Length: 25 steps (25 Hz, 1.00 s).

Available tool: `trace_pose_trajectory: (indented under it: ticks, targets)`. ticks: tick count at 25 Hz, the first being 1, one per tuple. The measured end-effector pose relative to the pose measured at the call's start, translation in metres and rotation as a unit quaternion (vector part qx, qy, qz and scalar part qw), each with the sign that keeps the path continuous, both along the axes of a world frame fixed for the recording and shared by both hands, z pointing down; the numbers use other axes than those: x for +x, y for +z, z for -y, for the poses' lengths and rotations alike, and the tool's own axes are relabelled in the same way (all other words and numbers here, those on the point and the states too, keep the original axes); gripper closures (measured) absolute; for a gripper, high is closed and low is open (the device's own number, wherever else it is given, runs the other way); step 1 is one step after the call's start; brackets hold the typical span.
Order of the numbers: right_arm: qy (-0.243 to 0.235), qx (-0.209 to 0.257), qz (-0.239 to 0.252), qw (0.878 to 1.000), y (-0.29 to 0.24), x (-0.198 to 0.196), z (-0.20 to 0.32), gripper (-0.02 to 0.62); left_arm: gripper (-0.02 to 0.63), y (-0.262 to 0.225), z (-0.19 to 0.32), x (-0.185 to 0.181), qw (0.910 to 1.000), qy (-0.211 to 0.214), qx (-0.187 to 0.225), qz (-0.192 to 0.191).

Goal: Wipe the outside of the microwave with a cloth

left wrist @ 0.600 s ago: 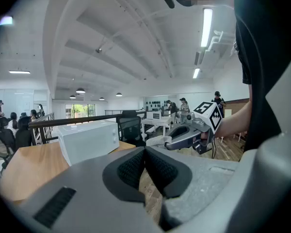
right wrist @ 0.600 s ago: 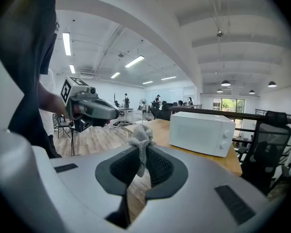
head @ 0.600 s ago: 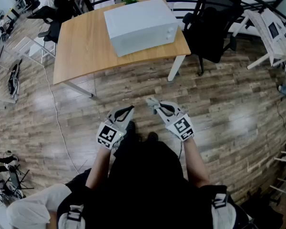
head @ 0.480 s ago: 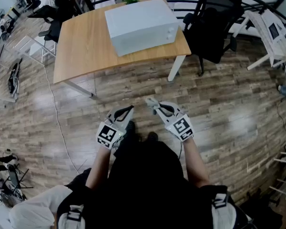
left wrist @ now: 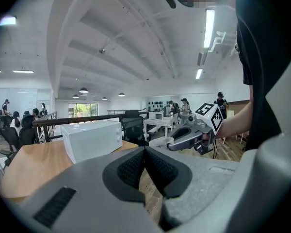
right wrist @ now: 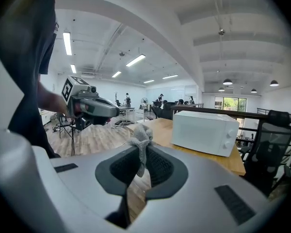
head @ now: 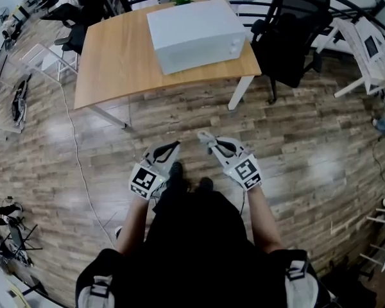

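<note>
A white microwave (head: 196,33) stands on a wooden table (head: 115,63), well ahead of me across the floor; it also shows in the left gripper view as the microwave (left wrist: 92,140) and in the right gripper view as the microwave (right wrist: 206,131). My right gripper (head: 203,136) is shut on a small grey cloth (right wrist: 141,142), whose bunched end sticks out past the jaws. The cloth (head: 205,136) shows at its tip in the head view. My left gripper (head: 174,146) is shut with nothing in it. Both are held low over the floor, close to my body.
A black office chair (head: 289,43) stands right of the table. White desks (head: 366,43) lie at the far right, more chairs (head: 70,11) at the back left. A cable (head: 74,153) runs over the wooden floor at left. People stand far off.
The view has shifted slightly, so the table and microwave sit a little to the right. Both grippers keep their place and grip.
</note>
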State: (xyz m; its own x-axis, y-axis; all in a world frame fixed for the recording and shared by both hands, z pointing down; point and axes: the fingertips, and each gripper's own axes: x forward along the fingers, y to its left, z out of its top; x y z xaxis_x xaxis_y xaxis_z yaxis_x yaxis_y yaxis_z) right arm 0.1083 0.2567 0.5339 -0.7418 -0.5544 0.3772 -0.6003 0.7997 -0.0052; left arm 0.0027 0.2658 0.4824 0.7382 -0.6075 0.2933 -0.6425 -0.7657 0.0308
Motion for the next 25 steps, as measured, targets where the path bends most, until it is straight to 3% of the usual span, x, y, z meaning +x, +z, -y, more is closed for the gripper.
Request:
trace_pose_trajectory:
  ticks: [9, 25]
  targets:
    - [0.004, 0.001, -0.017, 1.000, 0.004, -0.024, 0.007, 0.568, 0.603, 0.012, 0.003, -0.029, 0.9999, 0.004, -0.014, -0.006]
    - [0.050, 0.007, -0.032, 0.998, 0.002, -0.076, 0.039, 0.566, 0.603, 0.006, 0.049, -0.089, 0.9992, 0.035, 0.008, -0.016]
